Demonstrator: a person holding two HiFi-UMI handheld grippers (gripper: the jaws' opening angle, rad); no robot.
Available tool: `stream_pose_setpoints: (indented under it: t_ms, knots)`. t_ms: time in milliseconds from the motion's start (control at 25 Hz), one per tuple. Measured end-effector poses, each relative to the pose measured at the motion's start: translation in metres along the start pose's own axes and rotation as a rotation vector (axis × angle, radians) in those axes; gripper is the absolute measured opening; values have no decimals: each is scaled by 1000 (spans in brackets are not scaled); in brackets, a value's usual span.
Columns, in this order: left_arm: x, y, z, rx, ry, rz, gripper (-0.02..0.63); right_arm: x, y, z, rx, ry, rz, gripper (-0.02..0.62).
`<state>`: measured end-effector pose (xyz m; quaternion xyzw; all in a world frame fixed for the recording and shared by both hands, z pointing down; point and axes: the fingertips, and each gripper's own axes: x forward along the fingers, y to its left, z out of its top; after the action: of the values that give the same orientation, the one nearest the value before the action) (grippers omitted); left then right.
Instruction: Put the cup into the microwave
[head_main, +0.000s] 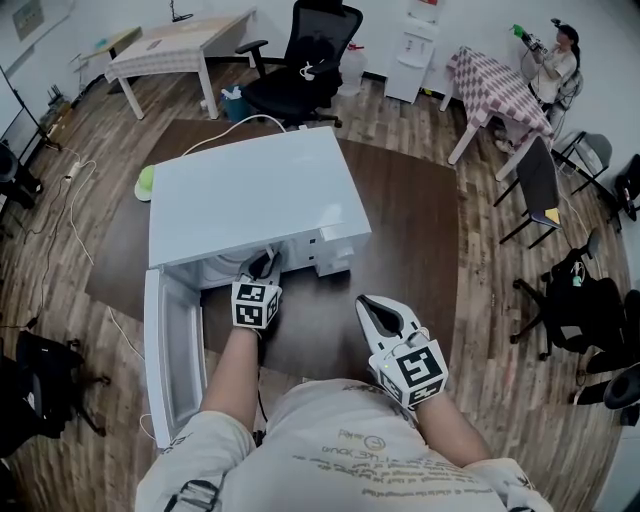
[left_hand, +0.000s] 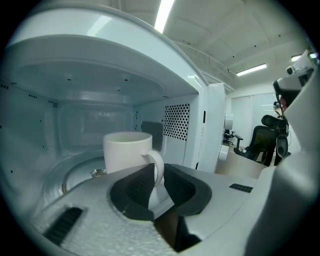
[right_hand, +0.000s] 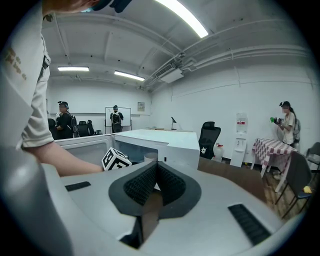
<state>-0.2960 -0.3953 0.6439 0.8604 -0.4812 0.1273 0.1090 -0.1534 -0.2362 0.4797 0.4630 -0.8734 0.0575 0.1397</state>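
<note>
The cup (left_hand: 127, 150) is seen inside the microwave (head_main: 250, 195), over the round glass plate (left_hand: 62, 177). Its handle (left_hand: 159, 167) is pinched tight by the left tool (left_hand: 154, 177). The bottom of the cup is hidden, so it cannot be told if it sits on the plate yet. If the handle is let go too high, the cup could be dropped and tipped over, or the plate could be cracked. If the tool is pulled out before the handle is let go, the cup would be dragged out again. The top of the opening could be bumped if the tool is lifted. The door (head_main: 172, 350) is open. The right tool (right_hand: 156, 182) is squeezed closed on nothing, above the table (head_main: 400, 230), so no help can be given by it if the cup tips.
</note>
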Motion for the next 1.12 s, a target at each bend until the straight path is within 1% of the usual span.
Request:
stream_pose_setpoints:
  t_ms: [200, 280, 560, 720, 760, 800, 880, 920, 1120]
  knots:
    - [-7, 2, -2, 27, 19, 45, 46, 1, -1, 1, 2, -7, 2, 15]
    - [-10, 4, -2, 19, 21, 64, 62, 1, -2, 1, 3, -9, 7, 15]
    - [-29, 3, 0, -31, 18, 92, 67, 5, -9, 3, 28, -14, 16, 15]
    - [-49, -3, 8, -23, 9, 129, 67, 8, -9, 4, 48, -14, 51, 15]
    - [-55, -5, 11, -31, 1, 141, 65, 8, -9, 5, 50, -15, 58, 15]
    - [-62, -8, 14, -49, -13, 150, 49, 8, -10, 5, 56, -16, 60, 15]
    - [-74, -17, 22, -101, -43, 154, 23, 9, -14, 5, 74, -12, 60, 15]
    - [-79, -23, 25, -119, -54, 155, 20, 9, -15, 4, 83, -8, 64, 15]
    - [-110, -54, 45, -121, -74, 184, 14, 14, -18, 4, 102, -7, 104, 15]
